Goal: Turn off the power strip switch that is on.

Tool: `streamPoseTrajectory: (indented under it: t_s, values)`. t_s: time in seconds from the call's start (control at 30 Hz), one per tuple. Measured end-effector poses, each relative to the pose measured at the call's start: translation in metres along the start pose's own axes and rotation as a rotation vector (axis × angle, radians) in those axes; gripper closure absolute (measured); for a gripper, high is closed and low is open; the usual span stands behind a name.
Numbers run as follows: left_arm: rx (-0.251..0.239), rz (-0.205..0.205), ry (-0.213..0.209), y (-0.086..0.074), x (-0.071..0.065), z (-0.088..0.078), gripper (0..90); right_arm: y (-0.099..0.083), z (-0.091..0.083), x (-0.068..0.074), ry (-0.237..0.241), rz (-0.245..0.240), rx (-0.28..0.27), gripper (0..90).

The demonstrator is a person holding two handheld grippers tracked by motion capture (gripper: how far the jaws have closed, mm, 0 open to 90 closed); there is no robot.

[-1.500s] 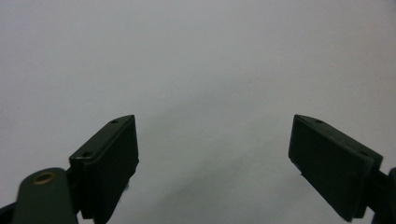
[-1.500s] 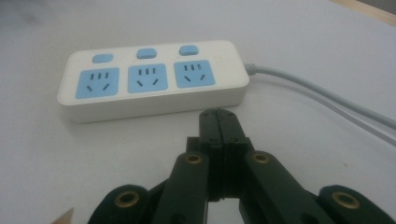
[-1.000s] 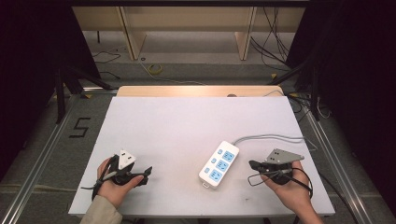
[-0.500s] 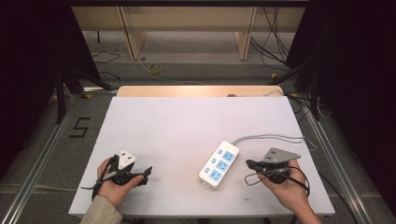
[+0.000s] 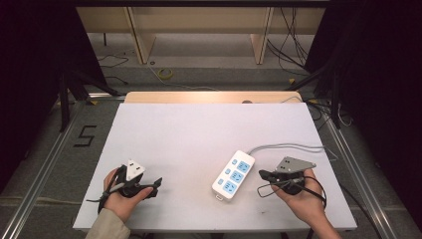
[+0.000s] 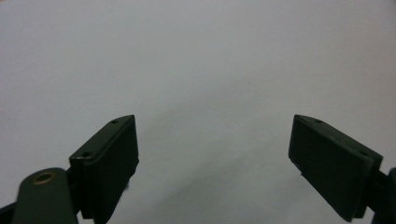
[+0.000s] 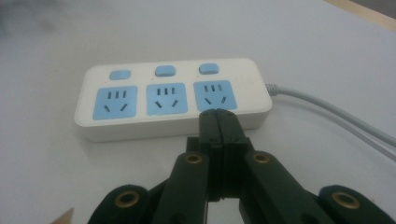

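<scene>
My right tool (image 5: 263, 175) sits low at the near right of the table (image 5: 199, 134), its jaws pressed flat together with nothing between them, the tips aimed at the power strip (image 5: 234, 174). The strip lies just beyond those tips, close but apart from them in the high view; in the right gripper view (image 7: 218, 122) the closed tips overlap its near edge below the socket nearest the cord, and I cannot tell whether they touch. The strip (image 7: 173, 98) is a rounded white plastic block, smooth and slightly glossy, with three pale blue square sockets in a row and three small blue rocker switches behind them (one per socket). A grey round cable (image 5: 293, 147) leaves its far end and curves off to the right. My left tool (image 5: 149, 186) rests at the near left, well apart from the strip, its matte black jaws spread wide (image 6: 212, 154) over bare white tabletop.
</scene>
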State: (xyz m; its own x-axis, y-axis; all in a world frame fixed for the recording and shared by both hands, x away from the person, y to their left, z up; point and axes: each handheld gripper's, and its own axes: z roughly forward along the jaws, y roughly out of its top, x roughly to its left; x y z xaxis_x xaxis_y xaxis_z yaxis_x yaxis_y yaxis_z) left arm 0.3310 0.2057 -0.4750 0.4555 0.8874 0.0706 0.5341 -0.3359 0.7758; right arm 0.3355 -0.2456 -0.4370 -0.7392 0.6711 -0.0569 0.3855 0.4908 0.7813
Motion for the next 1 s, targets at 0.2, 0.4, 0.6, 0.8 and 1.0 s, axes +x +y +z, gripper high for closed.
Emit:
streamPoseTrajectory:
  t_s: [0.2,0.4,0.6,0.8,1.0]
  values:
    - [-0.001,0.000,0.000,0.000,0.000,0.000,15.6,0.003,0.002,0.001,0.005,-0.003,0.001,90.0]
    - [-0.001,-0.001,0.000,0.000,0.000,0.000,15.6,0.005,0.004,0.003,0.009,-0.006,0.001,90.0]
    - [-0.001,-0.001,0.000,0.000,0.000,0.000,15.6,0.008,0.007,0.005,0.015,-0.010,0.003,90.0]
    - [-0.001,-0.001,-0.001,0.000,0.000,0.000,15.6,0.011,0.008,0.006,0.020,-0.014,0.003,90.0]
    - [-0.001,-0.001,-0.001,0.000,0.000,0.000,15.6,0.013,0.010,0.008,0.024,-0.018,0.003,90.0]
